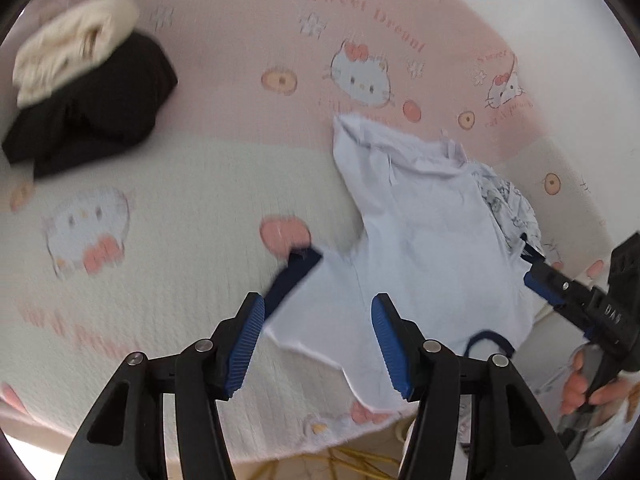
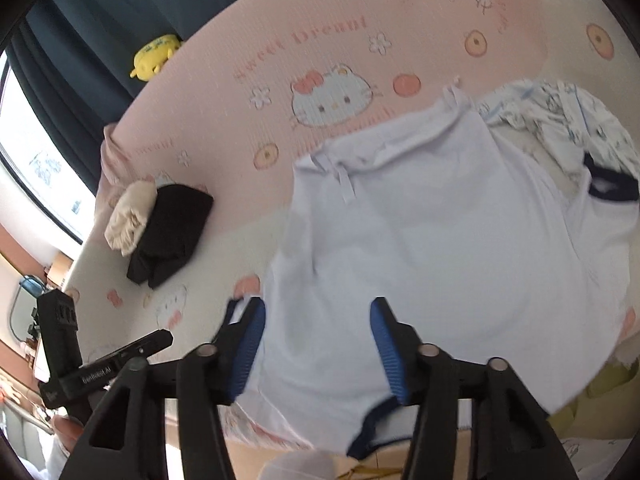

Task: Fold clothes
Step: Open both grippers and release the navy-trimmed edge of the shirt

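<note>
A pale blue-white T-shirt with navy cuffs and collar lies spread on the bed; it also shows in the right wrist view. My left gripper is open just above its near left part, beside a navy sleeve cuff. My right gripper is open over the shirt's near edge, above the navy collar. In the left wrist view the right gripper shows at the shirt's right edge. In the right wrist view the left gripper shows at the left.
A folded black garment with a cream one on it lies at the far left of the pink Hello Kitty bedspread. A patterned garment lies beyond the shirt. A yellow plush toy sits by dark curtains. The bed's near edge is right below both grippers.
</note>
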`<move>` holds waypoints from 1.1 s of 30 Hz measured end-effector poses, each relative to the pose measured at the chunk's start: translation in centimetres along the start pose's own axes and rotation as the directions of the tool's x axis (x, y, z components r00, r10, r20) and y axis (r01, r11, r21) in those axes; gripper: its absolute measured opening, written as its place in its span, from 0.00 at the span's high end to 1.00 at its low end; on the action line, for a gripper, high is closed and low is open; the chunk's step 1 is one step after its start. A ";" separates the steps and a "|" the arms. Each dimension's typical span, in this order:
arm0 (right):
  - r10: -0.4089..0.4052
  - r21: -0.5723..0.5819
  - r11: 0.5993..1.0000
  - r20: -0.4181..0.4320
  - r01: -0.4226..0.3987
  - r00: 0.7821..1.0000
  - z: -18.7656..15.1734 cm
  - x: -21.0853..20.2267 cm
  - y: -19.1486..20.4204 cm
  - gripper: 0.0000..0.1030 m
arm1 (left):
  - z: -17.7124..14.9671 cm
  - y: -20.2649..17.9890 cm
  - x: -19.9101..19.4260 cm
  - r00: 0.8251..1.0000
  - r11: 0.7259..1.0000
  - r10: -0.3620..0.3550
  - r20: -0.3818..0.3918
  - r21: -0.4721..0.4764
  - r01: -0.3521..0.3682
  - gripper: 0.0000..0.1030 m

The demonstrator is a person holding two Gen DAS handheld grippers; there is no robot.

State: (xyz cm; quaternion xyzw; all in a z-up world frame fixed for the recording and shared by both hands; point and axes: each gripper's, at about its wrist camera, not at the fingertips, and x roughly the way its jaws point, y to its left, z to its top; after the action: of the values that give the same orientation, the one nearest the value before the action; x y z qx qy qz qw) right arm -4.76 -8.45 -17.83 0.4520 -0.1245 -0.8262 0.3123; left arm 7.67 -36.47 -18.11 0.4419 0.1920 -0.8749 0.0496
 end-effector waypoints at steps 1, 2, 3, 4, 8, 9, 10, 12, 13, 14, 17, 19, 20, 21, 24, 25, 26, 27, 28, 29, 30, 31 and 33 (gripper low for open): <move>0.002 -0.002 1.000 0.003 -0.002 1.000 0.5 0.2 0.2 0.47 | 0.4 -0.2 0.1 1.000 1.000 0.003 0.009 0.012 -0.003 0.49; 0.003 -0.004 1.000 0.005 -0.003 1.000 1.0 0.4 0.3 0.47 | 1.0 -0.6 0.4 1.000 1.000 0.003 0.010 0.029 -0.004 0.49; 0.000 -0.006 1.000 0.003 0.000 1.000 1.4 0.7 0.4 0.47 | 1.5 -0.9 0.8 1.000 0.999 0.003 0.006 0.047 -0.004 0.49; -0.010 -0.007 1.000 -0.005 0.010 1.000 1.8 1.2 0.4 0.47 | 2.0 -1.3 1.3 1.000 0.998 0.004 0.002 0.064 -0.004 0.49; -0.020 -0.025 1.000 -0.040 0.019 0.999 3.9 3.4 0.4 0.47 | 3.8 -2.6 4.0 0.999 0.993 -0.029 -0.042 0.112 0.033 0.49; -0.024 -0.031 0.999 -0.049 0.022 0.998 4.5 4.1 0.5 0.47 | 4.4 -2.8 4.6 0.997 0.993 -0.039 -0.059 0.110 0.046 0.49; -0.028 -0.037 0.999 -0.059 0.026 0.998 5.1 4.7 0.5 0.47 | 4.8 -2.9 5.0 0.997 0.993 -0.037 -0.068 0.113 0.045 0.49; -0.036 -0.051 0.998 -0.089 0.032 0.995 6.7 6.3 0.7 0.47 | 5.6 -3.4 5.5 0.997 0.989 -0.033 -0.075 0.142 0.044 0.49; -0.035 -0.054 0.998 -0.106 0.029 0.994 7.5 7.0 0.8 0.47 | 5.8 -3.6 5.7 0.997 0.986 -0.027 -0.077 0.159 0.039 0.49; -0.025 -0.057 0.998 -0.126 0.018 0.992 8.2 7.7 0.8 0.47 | 6.1 -3.8 5.9 0.997 0.984 -0.021 -0.079 0.176 0.035 0.49; -0.030 -0.108 0.994 -0.173 0.011 0.984 10.1 9.7 2.1 0.47 | 6.4 -4.0 6.5 0.996 0.974 -0.016 -0.083 0.224 0.034 0.49; -0.054 -0.172 0.985 -0.185 0.022 0.981 11.1 10.8 3.3 0.47 | 6.7 -3.7 7.2 0.994 0.974 -0.025 -0.111 0.223 0.050 0.49; -0.069 -0.198 0.980 -0.190 0.030 0.979 11.5 11.4 3.7 0.47 | 6.9 -3.5 7.7 0.991 0.974 -0.040 -0.125 0.217 0.067 0.49; -0.086 -0.218 0.975 -0.202 0.040 0.976 11.9 12.1 4.2 0.47 | 7.0 -3.3 8.1 0.990 0.975 -0.049 -0.136 0.210 0.077 0.49; -0.089 -0.217 0.976 -0.255 0.032 0.963 12.7 13.8 4.6 0.47 | 7.3 -2.4 9.6 0.984 0.981 -0.068 -0.162 0.167 0.096 0.49; -0.097 -0.221 0.975 -0.272 0.036 0.957 12.9 14.5 4.6 0.47 | 7.3 -2.2 10.1 0.980 0.984 -0.085 -0.177 0.143 0.111 0.49; -0.106 -0.225 0.973 -0.289 0.040 0.951 13.1 15.1 4.7 0.47 | 7.3 -1.9 10.6 0.977 0.985 -0.098 -0.192 0.122 0.123 0.49; -0.115 -0.230 0.972 -0.306 0.044 0.945 13.3 15.8 4.8 0.47 | 7.2 -1.9 11.0 0.975 0.986 -0.096 -0.201 0.117 0.122 0.49; -0.125 -0.235 0.971 -0.323 0.048 0.938 13.5 16.4 4.8 0.47 | 7.1 -1.9 11.4 0.973 0.986 -0.094 -0.211 0.113 0.120 0.49; -0.132 -0.242 0.969 -0.349 0.047 0.928 13.7 17.2 4.9 0.47 | 7.0 -1.9 11.8 0.971 0.987 -0.091 -0.220 0.111 0.118 0.49; -0.143 -0.245 0.968 -0.378 0.050 0.915 13.8 18.1 5.0 0.47 | 6.9 -2.1 12.1 0.972 0.986 -0.079 -0.223 0.124 0.108 0.49; -0.154 -0.249 0.967 -0.408 0.053 0.900 13.9 18.9 5.0 0.47 | 6.8 -2.3 12.3 0.972 0.985 -0.068 -0.227 0.137 0.101 0.49; -0.189 -0.258 0.964 -0.471 0.070 0.862 13.9 20.6 5.2 0.47 | 6.5 -2.9 12.8 0.969 0.980 -0.075 -0.234 0.164 0.115 0.49</move>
State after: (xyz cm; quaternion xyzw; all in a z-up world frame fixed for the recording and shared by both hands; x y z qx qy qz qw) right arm -22.30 -26.48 -21.30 0.6149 0.0870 -0.7121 0.3276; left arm -5.71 -35.22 -23.92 0.5318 0.1393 -0.8336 -0.0541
